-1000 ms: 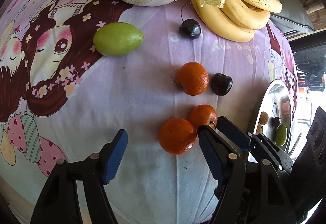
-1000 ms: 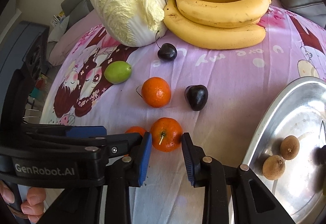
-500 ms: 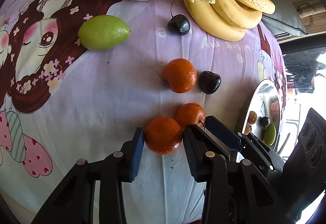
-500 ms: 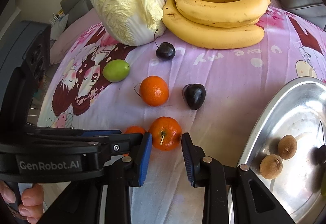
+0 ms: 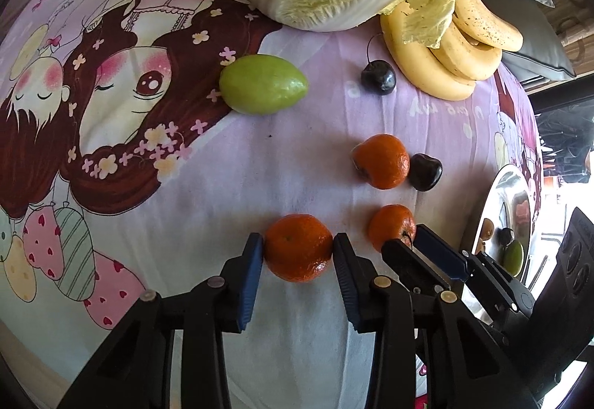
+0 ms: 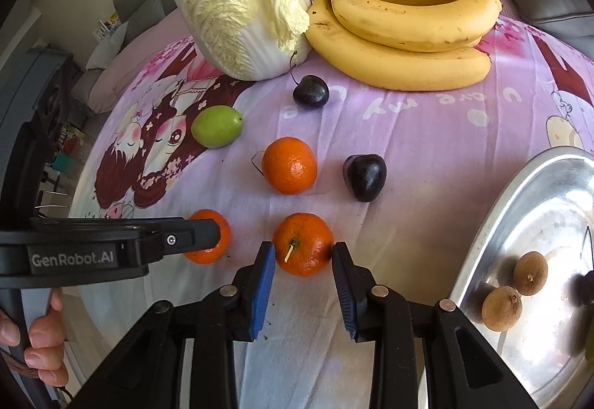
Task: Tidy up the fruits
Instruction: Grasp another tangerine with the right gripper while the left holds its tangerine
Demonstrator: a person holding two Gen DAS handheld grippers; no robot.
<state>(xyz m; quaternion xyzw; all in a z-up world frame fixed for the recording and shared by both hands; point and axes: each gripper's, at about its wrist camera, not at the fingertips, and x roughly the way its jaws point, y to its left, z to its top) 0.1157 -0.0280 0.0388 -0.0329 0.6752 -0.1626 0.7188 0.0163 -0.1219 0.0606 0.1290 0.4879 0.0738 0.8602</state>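
1. Orange, round mandarin with a smooth skin [image 5: 298, 247], lower centre of the left wrist view: the left gripper [image 5: 299, 251] is clamped on it, both blue pads touching its sides. It rests on the pink cartoon-print cloth [image 5: 208, 186].
2. Second orange mandarin, with a pale stalk stub [image 6: 302, 244], lower centre of the right wrist view: it sits between the fingers of the right gripper [image 6: 302, 255], whose jaws have just been opening. The right pad touches the skin; the left shows a sliver of gap, so I judge it not gripped.
3. Shiny oval metal tray [image 6: 493, 223], right edge of the right wrist view, probably the destination; it holds two brown round fruits [image 6: 502, 308].
4. Risks: the two grippers stand close and could knock together on lifting; a round mandarin could roll out of a shallow grip.
5. View differences: only the right wrist view shows the person's fingers [image 6: 44, 331] at lower left and the tray's contents plainly; the left wrist view shows the tray as a thin sliver.
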